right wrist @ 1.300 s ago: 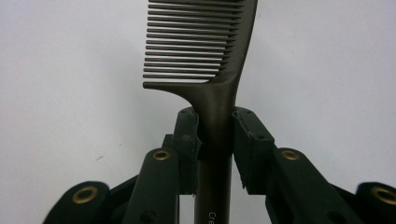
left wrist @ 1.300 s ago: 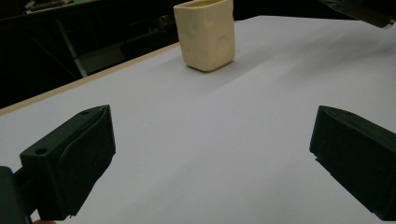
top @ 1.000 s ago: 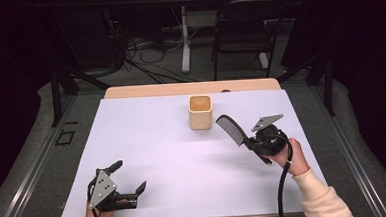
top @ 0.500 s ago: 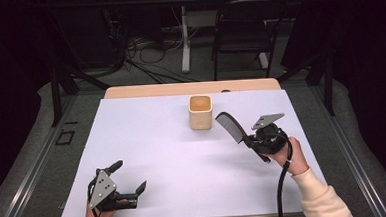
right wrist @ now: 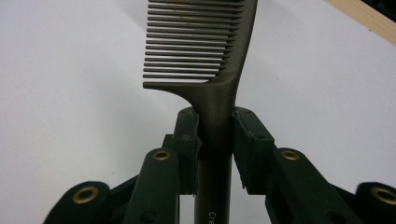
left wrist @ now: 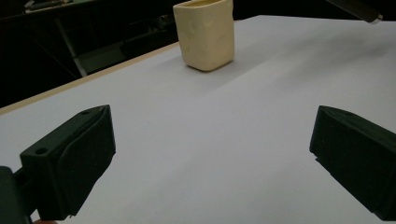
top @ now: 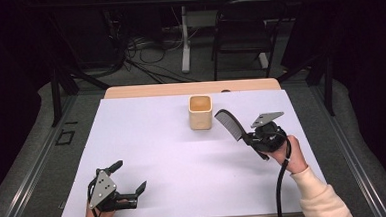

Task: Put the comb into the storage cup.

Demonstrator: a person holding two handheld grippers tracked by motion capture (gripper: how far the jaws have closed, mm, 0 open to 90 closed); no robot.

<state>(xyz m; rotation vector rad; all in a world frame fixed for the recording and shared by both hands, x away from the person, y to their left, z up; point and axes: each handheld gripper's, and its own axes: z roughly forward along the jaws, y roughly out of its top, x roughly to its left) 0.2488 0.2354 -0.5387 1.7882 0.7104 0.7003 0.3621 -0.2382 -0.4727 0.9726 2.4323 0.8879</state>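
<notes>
Left gripper [top: 131, 178] rests wide open; right gripper [top: 246, 136], raised, is clamped.

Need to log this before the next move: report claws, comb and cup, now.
Right claw shut on the comb, held above the table. Left claw open, low over the white sheet. Cup upright, apart from comb. Nothing between them.

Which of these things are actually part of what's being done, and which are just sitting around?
In use:
- comb, clamped in the right gripper
- cream cup, close to the comb

Just around:
- left gripper, open and holding nothing
- chair and cables behind the table
</notes>
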